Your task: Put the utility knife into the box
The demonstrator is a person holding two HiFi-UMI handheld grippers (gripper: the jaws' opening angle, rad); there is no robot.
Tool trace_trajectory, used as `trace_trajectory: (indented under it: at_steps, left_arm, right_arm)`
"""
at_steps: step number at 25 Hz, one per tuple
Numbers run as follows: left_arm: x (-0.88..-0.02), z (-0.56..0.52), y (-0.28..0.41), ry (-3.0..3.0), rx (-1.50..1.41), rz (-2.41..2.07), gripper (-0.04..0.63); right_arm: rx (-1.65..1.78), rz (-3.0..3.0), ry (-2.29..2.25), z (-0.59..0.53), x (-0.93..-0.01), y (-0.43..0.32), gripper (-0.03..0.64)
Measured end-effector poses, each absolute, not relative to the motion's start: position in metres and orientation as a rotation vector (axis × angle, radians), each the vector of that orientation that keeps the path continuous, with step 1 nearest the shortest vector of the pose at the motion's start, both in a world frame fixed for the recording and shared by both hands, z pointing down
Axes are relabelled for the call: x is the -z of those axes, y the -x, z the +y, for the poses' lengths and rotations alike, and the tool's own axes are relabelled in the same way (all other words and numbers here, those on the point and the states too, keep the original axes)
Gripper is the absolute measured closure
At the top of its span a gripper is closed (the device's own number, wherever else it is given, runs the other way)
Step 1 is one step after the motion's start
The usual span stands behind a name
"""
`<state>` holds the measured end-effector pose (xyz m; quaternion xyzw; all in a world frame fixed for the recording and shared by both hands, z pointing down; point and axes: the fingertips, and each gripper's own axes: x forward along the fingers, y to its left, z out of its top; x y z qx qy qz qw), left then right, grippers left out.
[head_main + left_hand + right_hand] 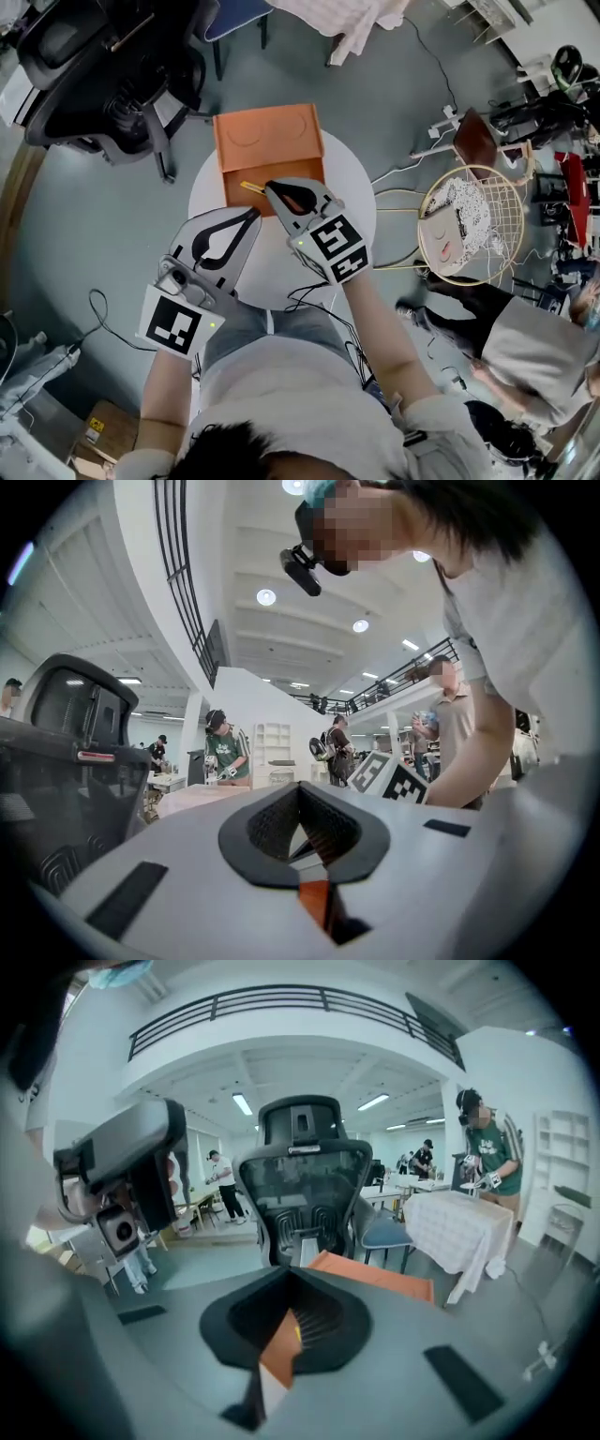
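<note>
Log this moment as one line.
right tongs: shut on knife | knife: at box front, not inside | left tongs: shut, empty, over table

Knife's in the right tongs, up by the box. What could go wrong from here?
The utility knife sticks out sideways from the tips of the right tongs, so it may pivot or slip. The orange box sits right at the far edge of the round table, and the left tongs are not steadying it; a nudge could push it off.
</note>
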<state>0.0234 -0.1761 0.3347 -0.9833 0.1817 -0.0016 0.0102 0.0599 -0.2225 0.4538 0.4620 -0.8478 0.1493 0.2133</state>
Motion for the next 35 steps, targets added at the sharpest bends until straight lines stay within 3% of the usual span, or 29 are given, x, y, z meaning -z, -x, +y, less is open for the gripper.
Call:
trace_trajectory:
  at_steps: [16,35]
  left_arm:
    - [-0.310,-0.150,-0.049,3.061,-0.059,0.333,0.586]
    - [-0.293,-0.113,-0.051,3.029,-0.088,0.446,0.586]
  right_arm:
    - [-0.255,-2.436,-1.620,-0.172,-0.358,-0.072,0.611]
    - [-0.133,-2.603,-1.618,-0.117,-0.301,-0.069,0.611]
